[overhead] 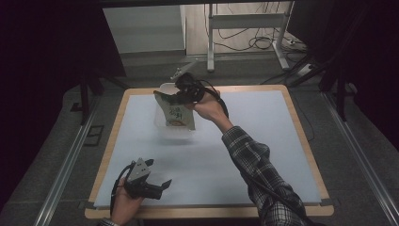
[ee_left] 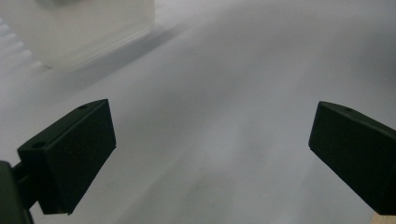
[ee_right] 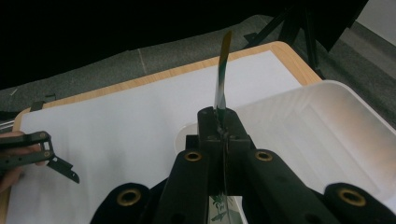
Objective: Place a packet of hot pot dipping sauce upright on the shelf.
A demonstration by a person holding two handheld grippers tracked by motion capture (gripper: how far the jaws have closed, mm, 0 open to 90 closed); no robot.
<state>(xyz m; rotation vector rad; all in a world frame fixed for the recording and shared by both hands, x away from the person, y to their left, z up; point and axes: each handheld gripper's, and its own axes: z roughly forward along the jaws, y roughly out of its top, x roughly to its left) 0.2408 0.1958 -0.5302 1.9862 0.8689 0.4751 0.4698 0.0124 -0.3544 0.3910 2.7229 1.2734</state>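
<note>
Green-printed flat packet (overhead: 175, 114), perhaps a snack pouch, pinched over bin (ee_right: 327, 135).

- It looked like a lab or recording room.
- A wood-edged table (overhead: 301, 122) with a white top stood between dark curtains (overhead: 47, 42).
- Metal rails (overhead: 66, 169) ran along the grey floor.
- Loose cables (overhead: 244, 40) lay beneath a metal frame (overhead: 244, 23) behind.

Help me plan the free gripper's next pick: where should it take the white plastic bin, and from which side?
Probably the bin's near rim, from above on the person's side: it is open-topped with thin upright walls the open left gripper could straddle. The right gripper holds a packet over the far side.
</note>
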